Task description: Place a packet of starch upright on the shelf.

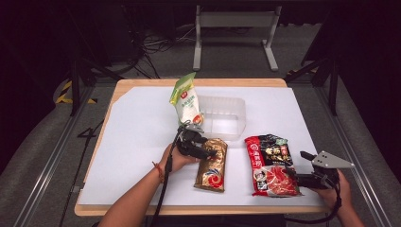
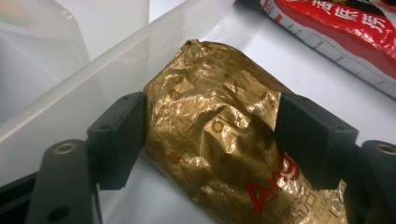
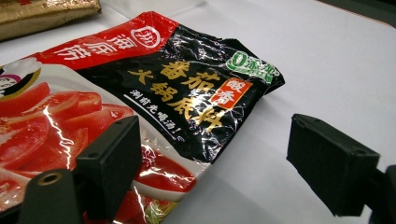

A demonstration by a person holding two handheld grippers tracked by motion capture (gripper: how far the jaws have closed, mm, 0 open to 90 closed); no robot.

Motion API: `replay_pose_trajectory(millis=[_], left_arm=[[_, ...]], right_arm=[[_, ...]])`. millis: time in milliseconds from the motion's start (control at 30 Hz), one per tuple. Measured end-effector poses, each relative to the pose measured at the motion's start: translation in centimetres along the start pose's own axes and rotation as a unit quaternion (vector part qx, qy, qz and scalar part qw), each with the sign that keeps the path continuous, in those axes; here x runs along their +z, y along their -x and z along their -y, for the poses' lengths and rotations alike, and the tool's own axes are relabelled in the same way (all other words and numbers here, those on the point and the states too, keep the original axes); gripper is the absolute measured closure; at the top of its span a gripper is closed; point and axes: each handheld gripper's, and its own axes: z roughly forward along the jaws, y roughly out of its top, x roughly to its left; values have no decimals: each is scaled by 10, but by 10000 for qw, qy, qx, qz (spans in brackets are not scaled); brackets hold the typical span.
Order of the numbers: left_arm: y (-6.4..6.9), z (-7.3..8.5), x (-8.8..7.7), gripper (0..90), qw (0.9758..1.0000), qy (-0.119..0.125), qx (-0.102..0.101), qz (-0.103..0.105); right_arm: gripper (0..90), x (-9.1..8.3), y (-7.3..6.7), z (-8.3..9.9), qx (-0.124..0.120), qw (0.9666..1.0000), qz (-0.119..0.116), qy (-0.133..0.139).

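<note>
Straddling the upper end of the gold pouch (image 2: 215, 140), the left claw (image 1: 208, 152) has one jaw on each side of the crinkled foil, both touching or nearly touching it; whether they press cannot be told. The gold pouch lies flat on the white counter (image 1: 137, 142), its top end just beside the near wall of the clear tub (image 1: 222, 116). A green-and-white bag (image 1: 185, 101) stands tilted against the tub's left end. The right claw (image 1: 298, 177) rests open at the lower right edge of the red pouch (image 3: 116, 93), one jaw over the tomato print, the other above bare counter. Red and gold pouches lie side by side, slightly apart.
</note>
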Motion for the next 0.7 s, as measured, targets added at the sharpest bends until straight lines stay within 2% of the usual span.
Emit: replay_pose_trajectory(millis=[133,200,233,267,300,333,467,700], left_arm=[[-3,2,-6,542,9999,108,-48,-67],[-4,4,-6,588,9999,144,-52,-77],[-2,5,-7,648,9996,185,-7,-230],[-2,6,-8,791,9994,175,54,-296],[-3,6,-8,831,9995,189,27,-254],[-4,7,-9,851,9996,196,-23,-208],[-3,8,-13,893,9995,271,21,-175],[2,9,-33,900,9980,504,181,-325]], right_arm=[[182,1,0,0,13,10000,-11,-8],[182,1,0,0,7,10000,-13,-12],[182,1,0,0,4,10000,-11,-14],[182,1,0,0,3,10000,-12,-14],[183,1,0,0,1,10000,-11,-14],[183,1,0,0,-1,10000,-9,-16],[182,0,0,0,6,10000,-11,-3],[181,0,2,0,45,10000,0,13]])
